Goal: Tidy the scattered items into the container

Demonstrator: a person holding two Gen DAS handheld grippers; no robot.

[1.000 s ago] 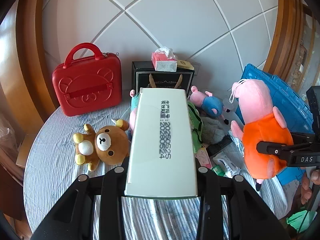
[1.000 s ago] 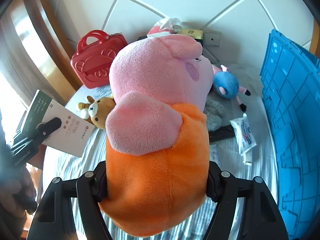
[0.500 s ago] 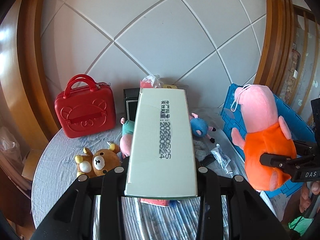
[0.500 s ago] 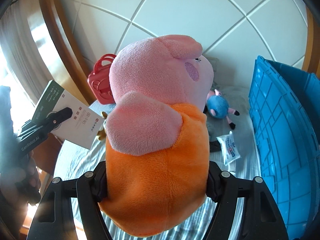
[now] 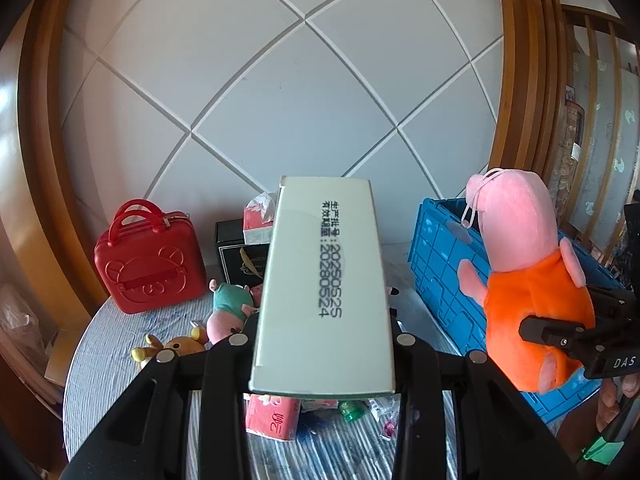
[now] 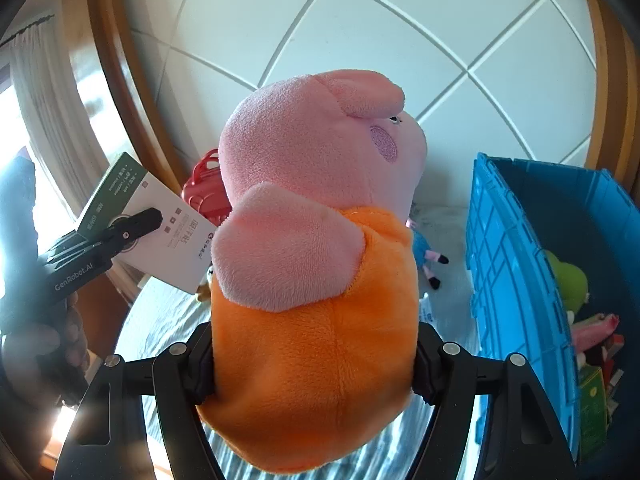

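My left gripper [image 5: 322,340] is shut on a pale green carton [image 5: 322,288] with a printed date, held well above the round table. The right wrist view shows that carton [image 6: 160,236] at the left, clamped by the left gripper [image 6: 138,222]. My right gripper [image 6: 314,360] is shut on a pink pig plush in an orange dress [image 6: 316,248], gripping the dress. That plush [image 5: 524,276] hangs beside the blue crate [image 5: 444,264] in the left wrist view. The crate [image 6: 516,280] stands open at the right, with a green toy and other items inside.
On the striped tablecloth [image 5: 116,356] lie a red bear case [image 5: 150,258], a black box [image 5: 240,258] with a tissue pack, a green-dressed pig plush [image 5: 228,308], a bear plush [image 5: 176,346], a pink tissue pack [image 5: 272,418] and small packets. A blue pig plush [image 6: 426,252] lies near the crate.
Both grippers have risen with their loads; the table items sit lower and smaller in view. The crate's inside has come into sight on the right. Neither grip has altered.
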